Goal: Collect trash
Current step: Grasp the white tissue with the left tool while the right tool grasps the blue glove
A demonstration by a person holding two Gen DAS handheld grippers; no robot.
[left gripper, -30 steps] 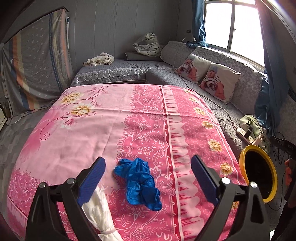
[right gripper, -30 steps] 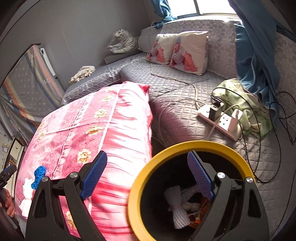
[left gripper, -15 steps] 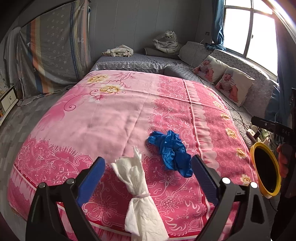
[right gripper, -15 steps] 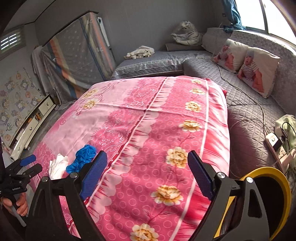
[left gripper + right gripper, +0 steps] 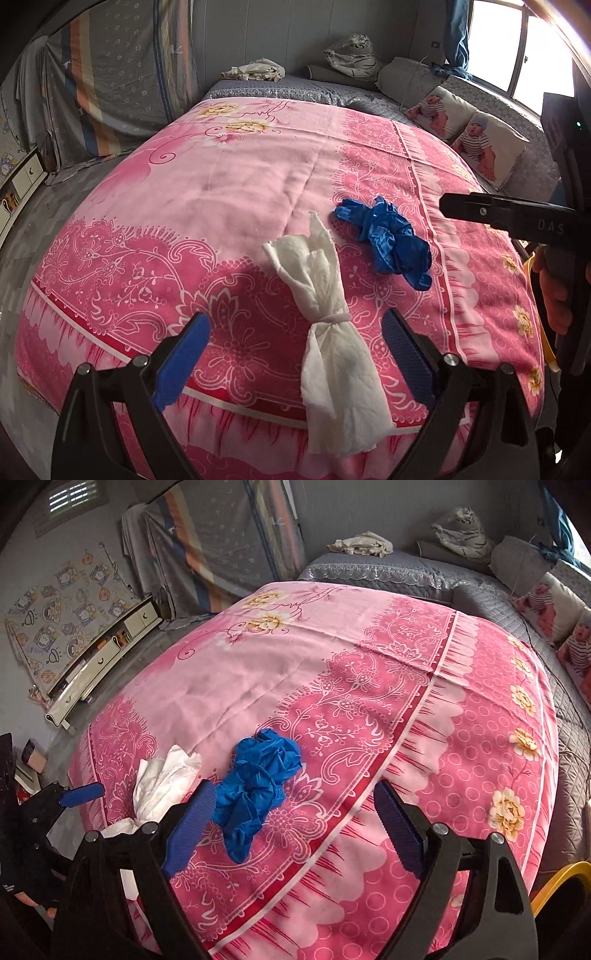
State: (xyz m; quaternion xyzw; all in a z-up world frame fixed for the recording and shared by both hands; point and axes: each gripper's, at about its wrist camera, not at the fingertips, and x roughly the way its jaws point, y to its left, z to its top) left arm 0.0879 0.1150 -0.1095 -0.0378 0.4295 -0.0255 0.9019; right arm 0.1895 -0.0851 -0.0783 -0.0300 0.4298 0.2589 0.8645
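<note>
- Two pieces of trash lie on the pink floral quilt (image 5: 236, 192) near its front edge — a white tissue bundle (image 5: 328, 317) tied at its middle, and a crumpled blue glove (image 5: 388, 236) just beside it, apart.
- Left gripper (image 5: 295, 354) hovers over the tissue bundle, its fingers (image 5: 181, 354) spread wide, gripping nothing.
- Right gripper (image 5: 291, 823) hangs above the glove — fingers (image 5: 397, 825) released, empty.
- Yellow-rimmed bin (image 5: 561, 882) sits off the bed's right corner.
</note>
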